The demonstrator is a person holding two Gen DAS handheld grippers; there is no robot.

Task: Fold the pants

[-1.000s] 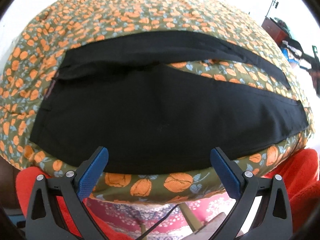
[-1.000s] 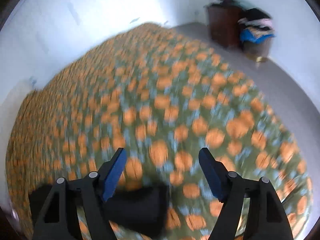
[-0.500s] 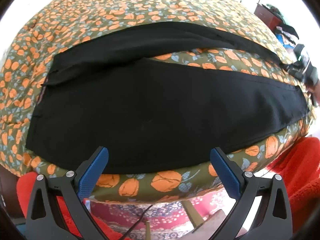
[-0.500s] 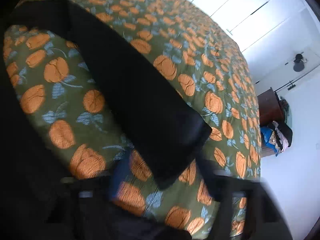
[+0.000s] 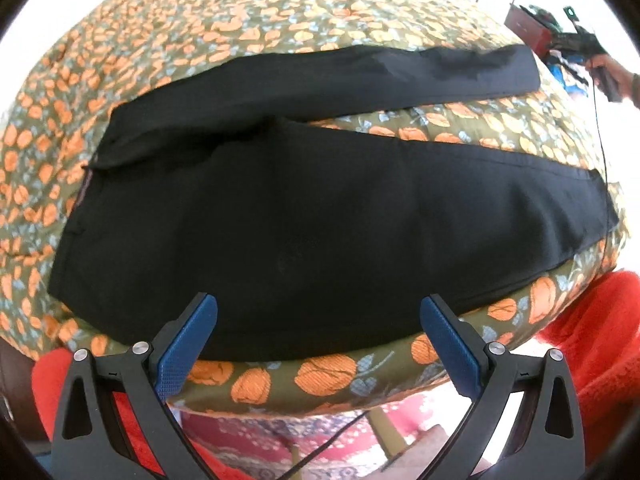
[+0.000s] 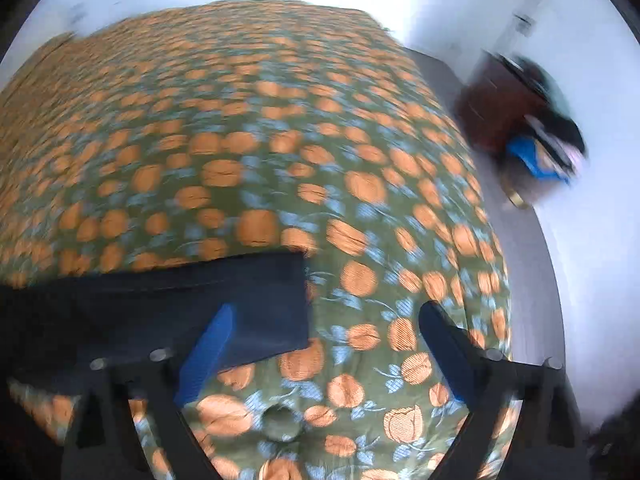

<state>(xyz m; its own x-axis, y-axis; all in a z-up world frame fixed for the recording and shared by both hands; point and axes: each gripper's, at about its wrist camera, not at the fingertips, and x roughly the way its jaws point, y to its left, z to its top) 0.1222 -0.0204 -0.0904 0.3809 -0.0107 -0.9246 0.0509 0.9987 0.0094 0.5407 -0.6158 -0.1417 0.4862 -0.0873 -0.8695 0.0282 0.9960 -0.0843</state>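
Black pants (image 5: 304, 224) lie flat on a bed (image 5: 280, 24) with a green cover printed with orange flowers, waist at the left, both legs spread to the right. My left gripper (image 5: 318, 316) is open and empty, just above the near edge of the near leg. In the right wrist view, my right gripper (image 6: 326, 326) is open and empty above the hem end of a pant leg (image 6: 224, 304). The right gripper also shows in the left wrist view (image 5: 576, 40), far right, beyond the far leg's hem. The right wrist view is blurred.
A red blanket (image 5: 592, 352) lies below the bed's near edge. A dark wooden cabinet with piled clothes (image 6: 532, 128) stands on the floor beyond the bed's right side. A cable (image 5: 332, 444) hangs under the left gripper.
The right gripper has swung away from close over the leg and now sits above the hem end. The far leg now lies straighter. The left gripper has hardly moved.
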